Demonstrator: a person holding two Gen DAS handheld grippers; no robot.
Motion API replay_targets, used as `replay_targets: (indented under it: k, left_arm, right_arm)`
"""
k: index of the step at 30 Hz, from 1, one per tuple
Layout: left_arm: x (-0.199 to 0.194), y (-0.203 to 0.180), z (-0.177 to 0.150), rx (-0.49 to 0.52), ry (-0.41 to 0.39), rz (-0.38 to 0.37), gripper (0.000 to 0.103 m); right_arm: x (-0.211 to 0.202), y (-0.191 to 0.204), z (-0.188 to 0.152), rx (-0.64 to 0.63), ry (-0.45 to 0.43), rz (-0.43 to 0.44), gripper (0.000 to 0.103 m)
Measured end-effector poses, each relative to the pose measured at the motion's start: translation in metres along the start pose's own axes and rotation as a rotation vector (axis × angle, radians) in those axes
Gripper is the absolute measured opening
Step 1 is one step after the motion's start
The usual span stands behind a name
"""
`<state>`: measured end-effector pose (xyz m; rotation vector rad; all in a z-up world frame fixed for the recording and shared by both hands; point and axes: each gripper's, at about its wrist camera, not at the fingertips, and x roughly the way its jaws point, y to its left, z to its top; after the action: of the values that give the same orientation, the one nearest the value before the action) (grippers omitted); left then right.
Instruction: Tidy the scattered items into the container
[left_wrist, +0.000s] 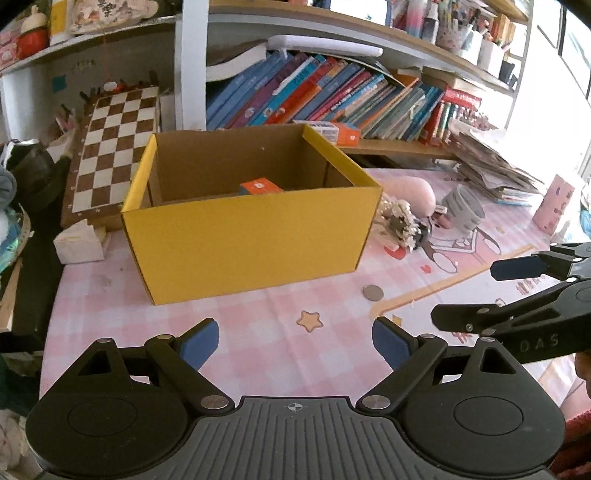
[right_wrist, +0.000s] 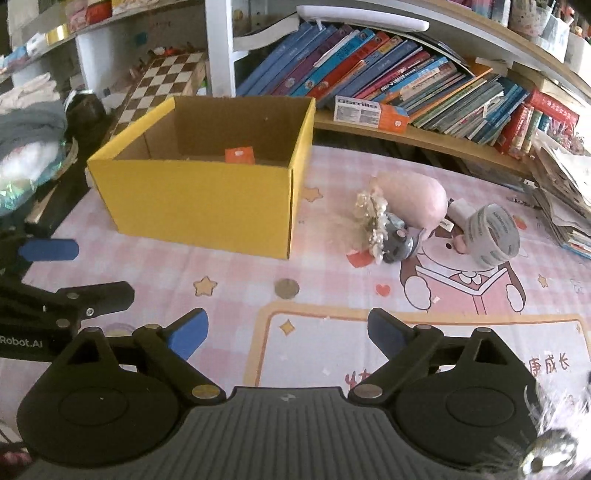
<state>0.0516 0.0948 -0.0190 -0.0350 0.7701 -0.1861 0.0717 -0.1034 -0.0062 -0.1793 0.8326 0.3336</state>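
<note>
Left claw (left_wrist: 294, 341) spread wide, empty, above pink checked desk (left_wrist: 258, 314). Ahead, yellow box (left_wrist: 251, 240) holding orange carton (left_wrist: 260, 185). Coin (left_wrist: 373, 292) just right of box; right claw (left_wrist: 476, 293) parted at right edge.

Both wrist cameras are looking low across the table toward the yellow box (left_wrist: 251, 236) (right_wrist: 199, 206), the left one facing it near and head-on, the right one sitting to its right, farther back. Both are sharing the coin (left_wrist: 373, 292) (right_wrist: 286, 288) before the box.
</note>
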Motion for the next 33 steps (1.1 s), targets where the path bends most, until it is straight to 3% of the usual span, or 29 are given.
replay_targets:
  k: [18, 33]
  left_arm:
    - [-0.001, -0.014, -0.002, -0.008, 0.003, 0.025, 0.093]
    - [0.011, -0.06, 0.003, -0.013, 0.025, 0.079, 0.093]
  right_arm:
    - [-0.002, -0.007, -0.01, -0.01, 0.009, 0.02, 0.096]
    - [-0.004, -0.056, -0.013, -0.017, 0.021, 0.041, 0.098]
